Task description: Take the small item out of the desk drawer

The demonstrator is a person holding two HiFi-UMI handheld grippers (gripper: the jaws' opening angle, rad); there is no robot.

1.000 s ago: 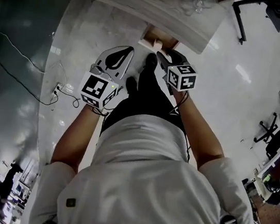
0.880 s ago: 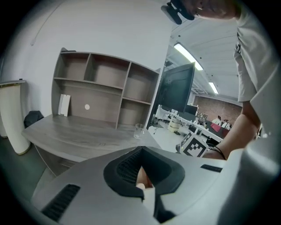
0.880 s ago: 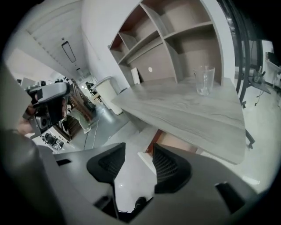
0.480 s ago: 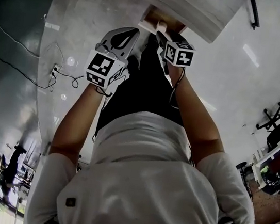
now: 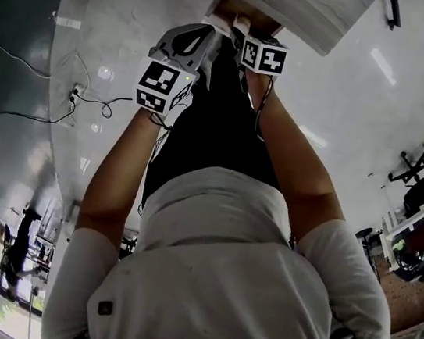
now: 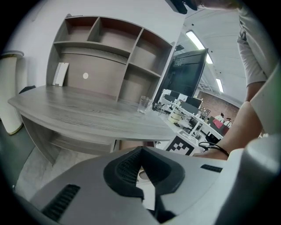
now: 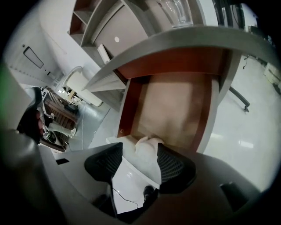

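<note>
The desk drawer (image 7: 175,110) stands pulled out under the desk top, its tan bottom bare where I can see it; no small item shows. A pale knob (image 7: 147,141) sits on the drawer's white front (image 7: 125,147). My right gripper (image 7: 139,154) is at that front, its jaws opening, with the knob between the pads and not pressed. In the head view the right gripper (image 5: 248,36) reaches the drawer (image 5: 240,7). My left gripper (image 5: 204,36) hangs just left of it. Its jaws (image 6: 140,151) are shut and hold nothing.
The grey wooden desk (image 6: 88,114) carries a shelf unit (image 6: 109,52), a drinking glass (image 6: 143,104) and a dark monitor (image 6: 184,79). A cable (image 5: 88,99) lies on the shiny floor at the left. The person's legs and body fill the space below the grippers.
Both grippers have moved forward toward the desk, and the right one has come up to the drawer front. The drawer stays pulled out throughout.
</note>
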